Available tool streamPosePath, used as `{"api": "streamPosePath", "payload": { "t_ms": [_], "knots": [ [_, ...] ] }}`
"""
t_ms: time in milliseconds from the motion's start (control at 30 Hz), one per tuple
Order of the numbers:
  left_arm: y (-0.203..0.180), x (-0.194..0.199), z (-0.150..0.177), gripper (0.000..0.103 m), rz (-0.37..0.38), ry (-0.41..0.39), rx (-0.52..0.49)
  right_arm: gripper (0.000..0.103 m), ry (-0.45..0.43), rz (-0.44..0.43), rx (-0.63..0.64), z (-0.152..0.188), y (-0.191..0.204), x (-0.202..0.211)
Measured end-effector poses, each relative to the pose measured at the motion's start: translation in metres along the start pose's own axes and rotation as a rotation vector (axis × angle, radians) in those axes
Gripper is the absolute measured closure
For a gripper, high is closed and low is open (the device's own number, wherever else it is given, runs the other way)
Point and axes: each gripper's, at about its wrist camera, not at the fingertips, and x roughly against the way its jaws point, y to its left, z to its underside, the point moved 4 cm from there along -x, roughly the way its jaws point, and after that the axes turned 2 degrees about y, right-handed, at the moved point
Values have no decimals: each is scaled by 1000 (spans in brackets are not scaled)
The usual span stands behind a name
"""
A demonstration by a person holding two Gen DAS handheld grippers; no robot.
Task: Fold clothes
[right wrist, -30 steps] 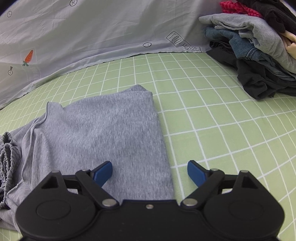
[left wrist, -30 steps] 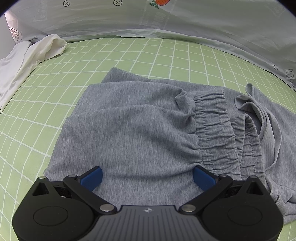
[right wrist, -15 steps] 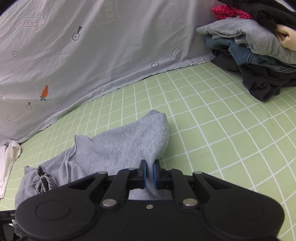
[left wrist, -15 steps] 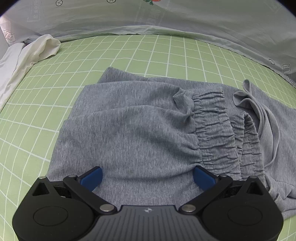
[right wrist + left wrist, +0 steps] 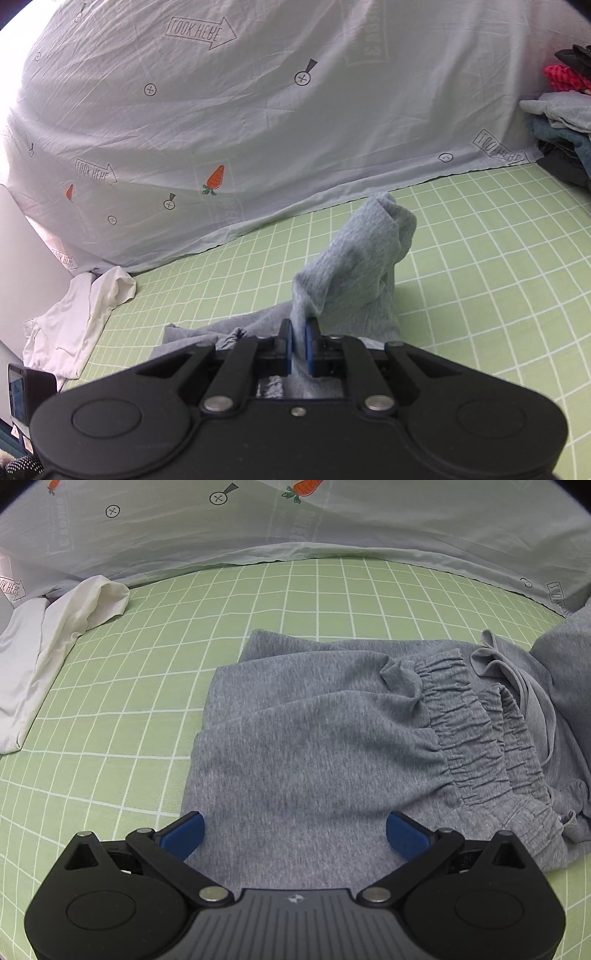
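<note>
A: Left wrist view, status?

B: My left gripper (image 5: pixel 293 832) is spread wide, holding nothing, poised over the grey trousers (image 5: pixel 314 746), which lie partly doubled on the green checked sheet (image 5: pixel 110 738), gathered waistband (image 5: pixel 469 731) exposed.

A: Right wrist view?

B: My right gripper (image 5: pixel 298 349) is pressed together, pinching one trouser leg (image 5: pixel 354 273) raised off the sheet. I judge the fold begun, not finished: this leg must go across. The clothes pile (image 5: pixel 557 122) waits.

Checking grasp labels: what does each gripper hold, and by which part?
The right gripper is shut on the grey trousers at a leg's edge, lifting it. The left gripper is open over them, holding nothing.
</note>
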Motion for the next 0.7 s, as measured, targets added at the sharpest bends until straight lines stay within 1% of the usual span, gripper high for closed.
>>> {"api": "streamPosePath", "payload": {
  "t_ms": [100,233,367,433,533,633,667,700],
  "knots": [
    [10,7,7,0,16,-12,-34,95,17,-18,10,8,30,-10],
    [25,11,17,0,64,-13,-100,95,37,-57,-9,21,71,-24],
    [47,10,24,0,61,-22,-171,95,44,-99,-14,34,113,-39],
    [61,8,24,0,59,-24,-178,95,51,-129,-10,40,133,-47],
    [79,7,26,0,53,-29,-174,95,84,-152,39,51,161,-63],
    [93,6,28,0,48,-27,-148,94,168,-128,42,65,171,-85],
    [97,6,29,0,46,-26,-137,90,198,-119,38,70,172,-91],
    [100,6,30,0,46,-25,-128,90,223,-112,34,75,171,-94]
  ]
}}
